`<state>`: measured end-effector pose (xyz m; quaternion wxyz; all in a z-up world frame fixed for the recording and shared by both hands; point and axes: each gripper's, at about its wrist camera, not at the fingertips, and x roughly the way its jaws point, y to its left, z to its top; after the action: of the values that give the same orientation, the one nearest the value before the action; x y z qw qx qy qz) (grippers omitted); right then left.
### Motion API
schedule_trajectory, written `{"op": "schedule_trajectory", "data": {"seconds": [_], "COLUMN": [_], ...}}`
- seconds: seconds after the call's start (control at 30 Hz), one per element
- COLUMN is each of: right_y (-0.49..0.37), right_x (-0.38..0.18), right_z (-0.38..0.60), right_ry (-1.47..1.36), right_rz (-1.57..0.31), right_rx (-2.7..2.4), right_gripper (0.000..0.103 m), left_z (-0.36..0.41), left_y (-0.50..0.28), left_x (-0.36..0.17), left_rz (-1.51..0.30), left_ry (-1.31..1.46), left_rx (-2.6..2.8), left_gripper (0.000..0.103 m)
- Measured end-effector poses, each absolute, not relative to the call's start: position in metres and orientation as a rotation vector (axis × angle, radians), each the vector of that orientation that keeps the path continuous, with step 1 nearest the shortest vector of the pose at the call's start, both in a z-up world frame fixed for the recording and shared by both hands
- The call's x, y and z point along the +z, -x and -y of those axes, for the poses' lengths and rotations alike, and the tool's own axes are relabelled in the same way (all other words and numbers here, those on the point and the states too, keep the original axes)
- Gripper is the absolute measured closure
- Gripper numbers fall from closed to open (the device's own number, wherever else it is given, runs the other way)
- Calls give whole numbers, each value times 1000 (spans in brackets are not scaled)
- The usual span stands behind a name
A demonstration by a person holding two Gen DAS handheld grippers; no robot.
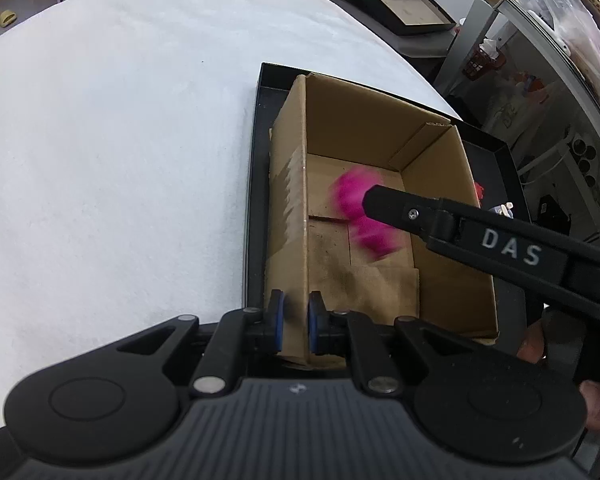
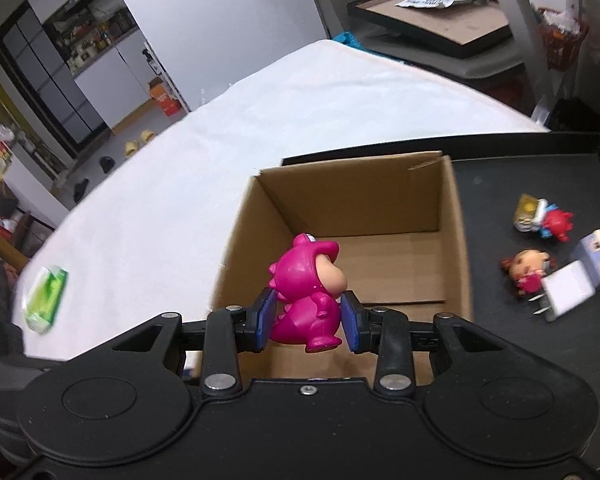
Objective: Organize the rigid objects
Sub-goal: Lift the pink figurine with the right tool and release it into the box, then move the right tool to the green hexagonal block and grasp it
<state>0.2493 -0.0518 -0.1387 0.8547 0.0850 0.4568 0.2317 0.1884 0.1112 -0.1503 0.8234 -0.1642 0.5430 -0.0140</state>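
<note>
The pink dinosaur figure [image 2: 306,296] stands upright over the near edge of the open cardboard box [image 2: 404,196], long axis vertical, its face turned toward the right of the box. The right gripper [image 2: 307,326] has its blue pads on either side of the figure's body, clamped on it. Seen from the left wrist, that gripper's arm reads "DAS" in white letters. The left gripper [image 1: 296,322] pinches the box's near-left wall. The box sits in a black tray [image 2: 540,152]; right of the box lie small toy figures [image 2: 540,216].
</note>
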Motion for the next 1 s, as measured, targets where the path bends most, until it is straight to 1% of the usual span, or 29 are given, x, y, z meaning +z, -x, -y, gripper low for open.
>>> {"op": "schedule_trajectory", "data": {"seconds": [0.03,0.1,0.53,0.6,0.67,0.77,0.83,0.9,0.93,1.0], "right_y": [-251,-252,-243,-241,-239,-236,-237,-237,-237,-238], "right_x": [-138,-137,-132,-129,-125,-118,-116,-115,-115,-116], "right_z": [51,51,73,80,89,103,111,122,127,136], "right_ry": [-199,-214,-219,-228,-240,-247,-257,-259,-257,-259], "right_rz": [-961,-963,-936,-922,-903,-861,-844,-826,-820,-816], "right_rx": [496,514,451,435,409,364,336,293,275,237], "right_gripper": [63,60,60,58,53,47,45,41,40,35], "left_z": [-112,-111,-98,-95,-92,-87,-84,-81,-79,-76], "left_y": [-189,-189,-186,-187,-187,-186,-186,-186,-185,-185], "left_x": [-150,-150,-140,-138,-137,-136,-136,-135,-135,-134], "left_rz": [-1154,-1152,-1151,-1160,-1166,-1173,-1173,-1168,-1167,-1163], "left_ry": [347,349,266,253,238,205,188,169,160,145], "left_rx": [-26,-21,44,58,75,99,119,150,161,177], "left_gripper": [92,92,90,90,88,81,67,59,56,53]}}
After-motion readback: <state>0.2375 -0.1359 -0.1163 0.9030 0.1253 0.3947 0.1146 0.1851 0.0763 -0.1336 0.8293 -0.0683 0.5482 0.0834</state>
